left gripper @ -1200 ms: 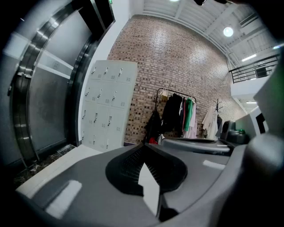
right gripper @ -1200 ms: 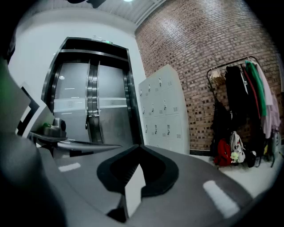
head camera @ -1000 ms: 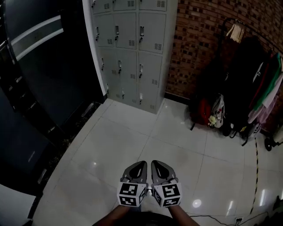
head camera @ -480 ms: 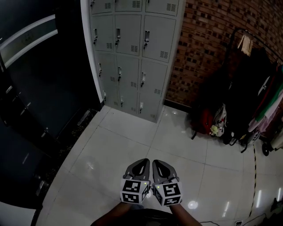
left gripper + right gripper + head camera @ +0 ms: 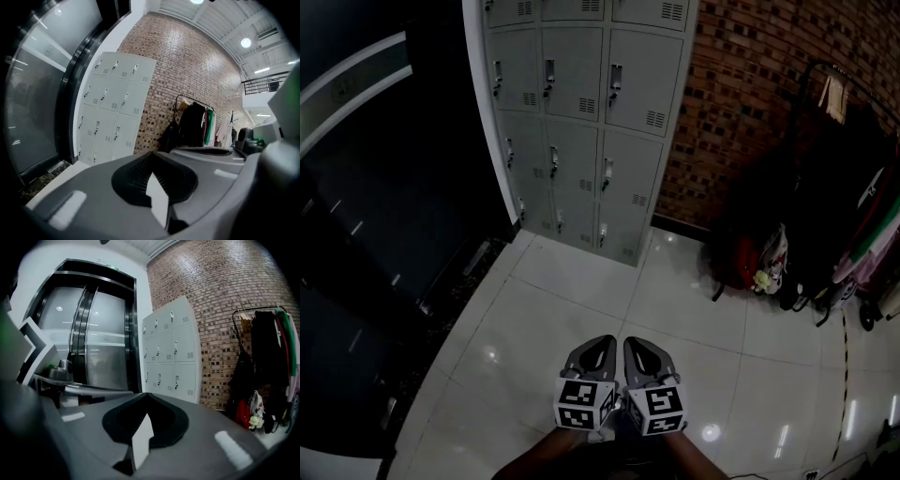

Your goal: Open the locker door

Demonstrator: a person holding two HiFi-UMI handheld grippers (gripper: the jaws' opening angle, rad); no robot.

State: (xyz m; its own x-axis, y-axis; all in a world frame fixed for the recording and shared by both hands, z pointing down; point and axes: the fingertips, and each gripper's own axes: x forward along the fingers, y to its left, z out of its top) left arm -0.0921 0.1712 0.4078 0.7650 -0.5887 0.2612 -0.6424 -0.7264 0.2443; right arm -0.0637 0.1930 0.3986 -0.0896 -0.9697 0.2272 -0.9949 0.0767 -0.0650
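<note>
— Jaws, what state?
— Both clenched on nothing: my left gripper (image 5: 598,354) and right gripper (image 5: 639,354) sit side by side.
— And the locker?
— The locker (image 5: 581,122) stands well ahead across the floor (image 5: 572,300), slightly left, doors upright. My left looks marginally nearer.

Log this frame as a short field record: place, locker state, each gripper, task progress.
place: tiled floor, grey lockers against a brick wall, clothes rack to the right
locker doors: all shut
left gripper: shut, empty, held over the floor
right gripper: shut, empty, beside the left
progress: not begun; lockers not yet reached
</note>
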